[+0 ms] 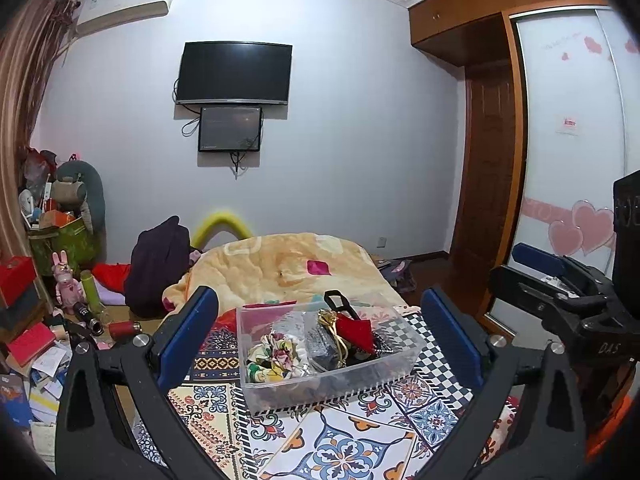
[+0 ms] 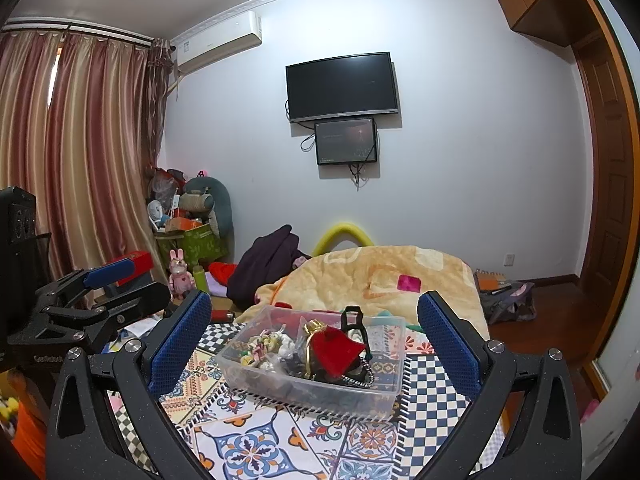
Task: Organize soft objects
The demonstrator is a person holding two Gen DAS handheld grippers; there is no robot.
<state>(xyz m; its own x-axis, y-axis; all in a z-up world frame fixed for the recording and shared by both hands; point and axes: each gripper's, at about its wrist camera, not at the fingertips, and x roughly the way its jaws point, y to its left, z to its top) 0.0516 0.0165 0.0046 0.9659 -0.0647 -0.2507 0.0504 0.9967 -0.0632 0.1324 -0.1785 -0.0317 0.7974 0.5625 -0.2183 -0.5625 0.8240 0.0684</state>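
Note:
A clear plastic box (image 1: 408, 346) (image 2: 390, 384) stands on a patterned mat on the bed. In it lie a floral scrunchie (image 1: 272, 354) (image 2: 262, 348), a red cloth pouch with a gold cord (image 1: 358, 330) (image 2: 336, 350), dark soft items and a beaded band (image 2: 366, 376). My left gripper (image 1: 320, 336) is open and empty, its blue pads either side of the box, short of it. My right gripper (image 2: 314, 340) is open and empty, likewise framing the box. Each gripper shows at the edge of the other's view.
The patterned mat (image 1: 340, 440) (image 2: 256, 444) covers the near bed. A yellow blanket (image 1: 280, 264) (image 2: 380, 268) lies beyond the box. A dark jacket (image 1: 160, 264), toys, books and boxes (image 1: 36, 320) clutter the floor at left. A wardrobe (image 1: 568, 120) stands at right.

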